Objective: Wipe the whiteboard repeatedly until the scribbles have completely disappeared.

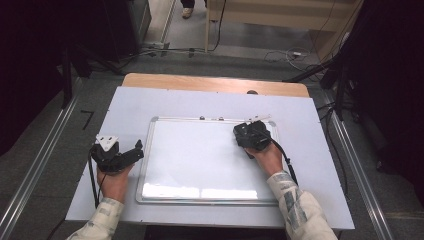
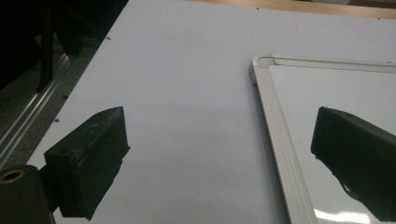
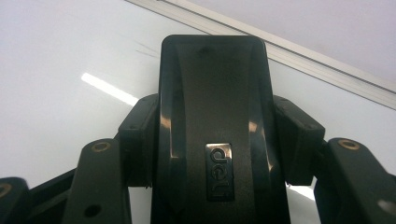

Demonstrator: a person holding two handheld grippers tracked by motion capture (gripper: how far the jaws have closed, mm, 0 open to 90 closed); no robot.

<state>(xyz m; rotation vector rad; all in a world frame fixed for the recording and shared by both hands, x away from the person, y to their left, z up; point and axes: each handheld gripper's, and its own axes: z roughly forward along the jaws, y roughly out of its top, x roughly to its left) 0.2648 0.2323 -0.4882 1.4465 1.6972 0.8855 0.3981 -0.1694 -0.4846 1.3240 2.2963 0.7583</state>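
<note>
The right gripper pinches a shiny black plastic eraser that might slip off the white board if squeezed loosely.

You looked down on the whiteboard from above its near edge; your left camera sat low beside its corner, your right close over it. All shared it.
</note>
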